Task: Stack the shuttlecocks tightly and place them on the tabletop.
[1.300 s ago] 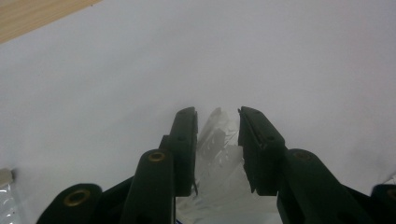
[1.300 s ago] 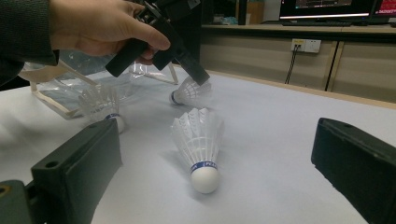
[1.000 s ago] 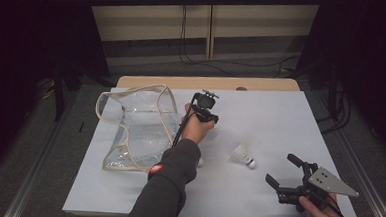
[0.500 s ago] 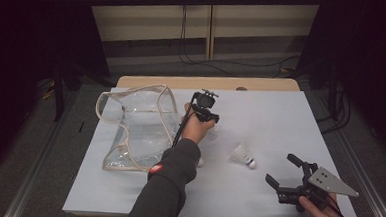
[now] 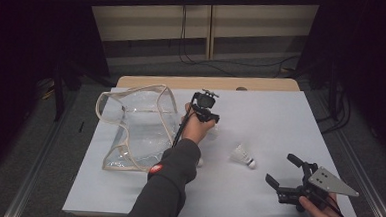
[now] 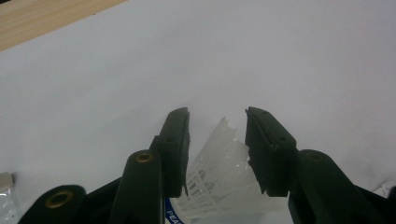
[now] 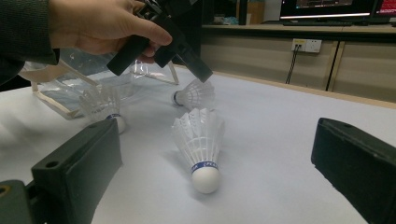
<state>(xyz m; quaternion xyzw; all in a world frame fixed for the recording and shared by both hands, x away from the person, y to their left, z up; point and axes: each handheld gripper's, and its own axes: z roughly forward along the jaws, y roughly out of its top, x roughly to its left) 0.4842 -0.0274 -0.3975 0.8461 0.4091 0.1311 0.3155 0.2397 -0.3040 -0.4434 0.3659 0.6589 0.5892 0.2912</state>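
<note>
Shuttlecock (image 6: 224, 182) between your left gripper's (image 6: 217, 140) jaws, near the middle of the worktop (image 5: 280, 123), toward its far edge.

Shuttlecock skirt sits in the gap and the pads (image 6: 179, 144) appear to touch the feathers on both sides, so I read this as a light hold; the jaws have just been opening slightly around it. Risk one: squeeze harder and you crush or split the skirt. Risk two: lift on so soft a hold and it could slip out cork-first and roll. A second shuttlecock (image 7: 200, 140) lies toward the near right corner, and a third (image 7: 100, 105) by your sleeve could be swept off. Clear bag (image 5: 135, 125) rests at the left edge; a collapsed mouth may snag the feathers. Your right gripper (image 5: 283, 174) rests spread wide and empty at the near right corner.
</note>
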